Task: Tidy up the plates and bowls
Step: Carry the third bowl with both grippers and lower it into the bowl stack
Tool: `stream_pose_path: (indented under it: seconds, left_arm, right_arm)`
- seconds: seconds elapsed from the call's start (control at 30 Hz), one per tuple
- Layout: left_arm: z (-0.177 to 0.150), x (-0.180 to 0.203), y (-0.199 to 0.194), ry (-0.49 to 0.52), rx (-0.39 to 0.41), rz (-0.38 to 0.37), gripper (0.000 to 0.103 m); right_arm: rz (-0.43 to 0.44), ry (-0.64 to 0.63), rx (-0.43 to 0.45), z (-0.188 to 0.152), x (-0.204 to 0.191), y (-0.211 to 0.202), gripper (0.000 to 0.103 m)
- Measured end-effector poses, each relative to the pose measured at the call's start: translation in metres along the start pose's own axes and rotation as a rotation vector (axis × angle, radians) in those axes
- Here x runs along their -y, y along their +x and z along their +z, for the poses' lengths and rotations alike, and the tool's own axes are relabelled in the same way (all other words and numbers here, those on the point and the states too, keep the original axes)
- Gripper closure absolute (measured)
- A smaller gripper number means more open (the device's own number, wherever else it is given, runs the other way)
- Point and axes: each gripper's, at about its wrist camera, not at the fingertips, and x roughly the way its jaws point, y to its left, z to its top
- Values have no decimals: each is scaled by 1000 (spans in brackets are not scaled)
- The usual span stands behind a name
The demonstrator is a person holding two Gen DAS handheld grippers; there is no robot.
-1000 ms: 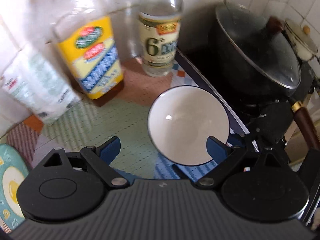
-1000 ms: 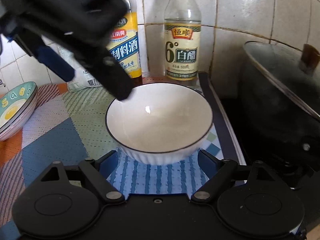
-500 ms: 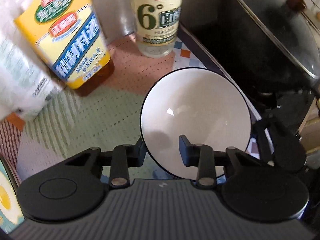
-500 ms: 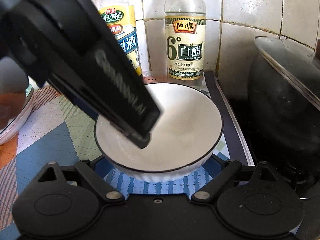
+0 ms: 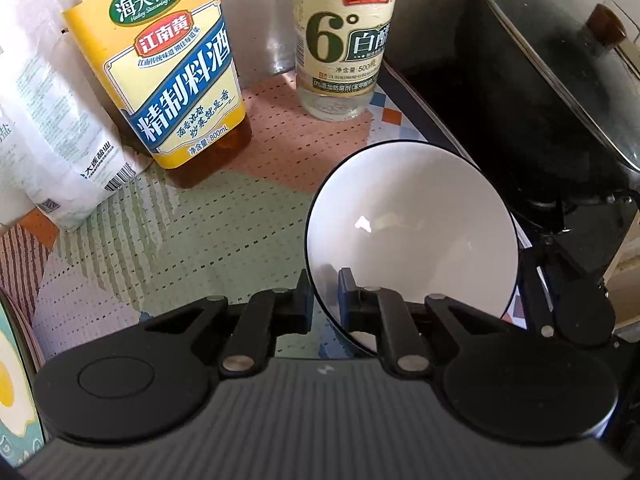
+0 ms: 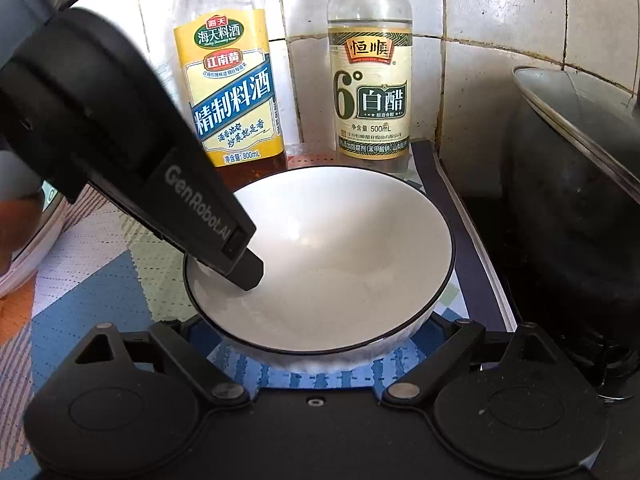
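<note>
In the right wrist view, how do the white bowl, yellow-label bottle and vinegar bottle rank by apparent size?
1. White bowl, though nearest the camera.
2-3. Yellow-label bottle and vinegar bottle: look alike, unranked.

The left gripper point(image 5: 323, 295) is matte black plastic with a ribbed grey housing, round side discs, silver pivot screws and grey "GenRobot.AI" lettering; the right gripper point(image 6: 316, 340) looks alike.

Bright daylight, a glare spot inside the bowl point(image 5: 362, 222), fisheye-curved edges
</note>
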Motion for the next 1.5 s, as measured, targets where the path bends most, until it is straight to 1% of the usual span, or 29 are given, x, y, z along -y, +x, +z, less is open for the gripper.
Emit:
stream_pose_path:
  seconds: [0.03,0.1,0.13,0.2,0.3,0.47,0.7,0.77,0.93,1.13,1.23,1.37,1.5]
  left_arm:
    - [-1,1,-1,3,-7,0,93]
    - [-2,8,-6,62,-23,17,92]
    - [-3,11,-9,69,-31,30,92]
    - [-5,14,-17,83,-38,28,92]
    - [-9,15,-31,94,-35,5,92]
    - [-19,9,-61,81,-17,-6,92]
    - [-40,-10,-107,68,7,-21,91]
    - [-48,-18,-120,70,16,-38,91]
    - [-69,-46,-152,37,33,-75,90]
    - [-101,-67,-188,57,52,-51,89]
    - [-113,-85,-201,46,51,-66,86]
    - [-128,-110,-214,38,41,-67,86]
    - [-140,-135,-220,1,24,-71,86]
  right_arm:
    - [-5,-5,2,-1,-1,0,7]
    - [-21,-31,-1,-3,-3,1,8]
    - [-22,-29,-2,-6,-6,-2,8]
    - [-9,-7,-1,-7,-9,-7,8]
    - [-23,2,20,-8,-16,-20,8]
    - [-33,12,46,-5,-30,-42,8]
    - [-46,-45,85,2,-65,-73,8]
    - [-46,-52,95,4,-76,-83,8]
    - [-39,-41,128,3,-104,-105,8]
    - [-28,-90,123,5,-147,-128,8]
    - [-7,-109,116,3,-169,-138,8]
    - [74,-112,115,1,-191,-146,8]
    - [142,-163,93,4,-214,-145,8]
